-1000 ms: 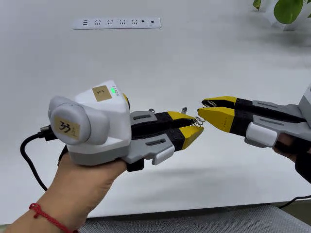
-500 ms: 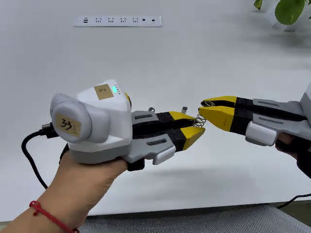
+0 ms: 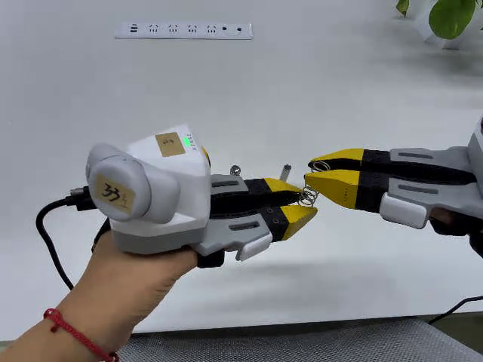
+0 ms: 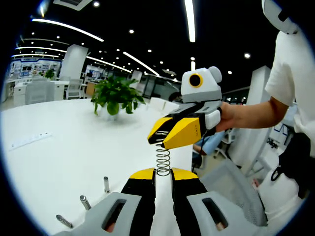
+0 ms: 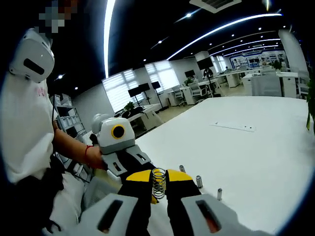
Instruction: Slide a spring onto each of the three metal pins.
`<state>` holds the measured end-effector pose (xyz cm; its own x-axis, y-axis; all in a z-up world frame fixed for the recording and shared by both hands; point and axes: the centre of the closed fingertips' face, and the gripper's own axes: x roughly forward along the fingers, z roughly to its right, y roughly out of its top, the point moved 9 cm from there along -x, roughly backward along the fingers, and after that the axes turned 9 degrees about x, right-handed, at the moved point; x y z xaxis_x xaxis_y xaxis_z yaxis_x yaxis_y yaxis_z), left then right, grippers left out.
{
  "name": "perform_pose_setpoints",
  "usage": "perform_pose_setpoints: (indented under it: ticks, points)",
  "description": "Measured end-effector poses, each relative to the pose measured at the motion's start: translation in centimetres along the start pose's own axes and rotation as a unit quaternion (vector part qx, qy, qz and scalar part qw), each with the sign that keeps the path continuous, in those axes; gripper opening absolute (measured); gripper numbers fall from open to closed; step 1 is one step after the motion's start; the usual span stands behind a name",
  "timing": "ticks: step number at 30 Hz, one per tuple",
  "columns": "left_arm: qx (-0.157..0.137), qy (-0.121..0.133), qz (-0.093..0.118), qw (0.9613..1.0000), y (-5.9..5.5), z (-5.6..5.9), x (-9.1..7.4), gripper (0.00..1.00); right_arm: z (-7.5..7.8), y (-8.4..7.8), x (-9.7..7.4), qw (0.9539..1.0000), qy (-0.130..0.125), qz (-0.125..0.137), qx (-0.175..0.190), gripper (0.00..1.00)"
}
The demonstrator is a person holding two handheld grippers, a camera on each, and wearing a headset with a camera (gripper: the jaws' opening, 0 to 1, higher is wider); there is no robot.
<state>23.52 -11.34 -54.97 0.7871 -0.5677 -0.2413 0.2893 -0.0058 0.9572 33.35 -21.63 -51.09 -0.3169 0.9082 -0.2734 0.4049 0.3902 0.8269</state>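
White table (image 3: 339, 90), wide and mostly bare. Above it two grippers meet tip to tip. The left gripper (image 3: 303, 200) pinches one end of a spring (image 4: 162, 158); the right gripper (image 3: 309, 170) appears closed on the other end. The spring hangs in the air in front of three upright pins (image 4: 84, 201). It looks light, thin and springy, and likely to squash or flick free. It is best held lightly across the coils near one end, leaving the other end open. A sticker (image 3: 115, 194) on the left gripper reads "33".
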Motion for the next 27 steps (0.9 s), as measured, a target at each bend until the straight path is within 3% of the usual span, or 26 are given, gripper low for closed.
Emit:
perform_pose_setpoints:
  ticks: [21,23,26,27]
  points:
    - [0.001,-0.007,-0.005,1.0000,-0.34,-0.01,-0.09,0.10,-0.16,0.03,0.22,0.9984,0.006,-0.038,-0.042,0.13]
    - [0.001,-0.008,-0.005,1.0000,-0.32,-0.03,-0.12,0.10,-0.29,0.08,0.27,0.9978,0.011,-0.050,-0.043,0.21]
    - [0.008,-0.009,-0.013,0.9998,-0.41,-0.09,-0.19,0.10,-0.31,0.40,-0.05,0.9906,0.021,-0.099,-0.093,0.22]
    - [0.013,-0.011,-0.016,0.9997,-0.41,-0.06,-0.18,0.10,-0.37,0.77,-0.18,0.9861,0.028,-0.120,-0.112,0.23]
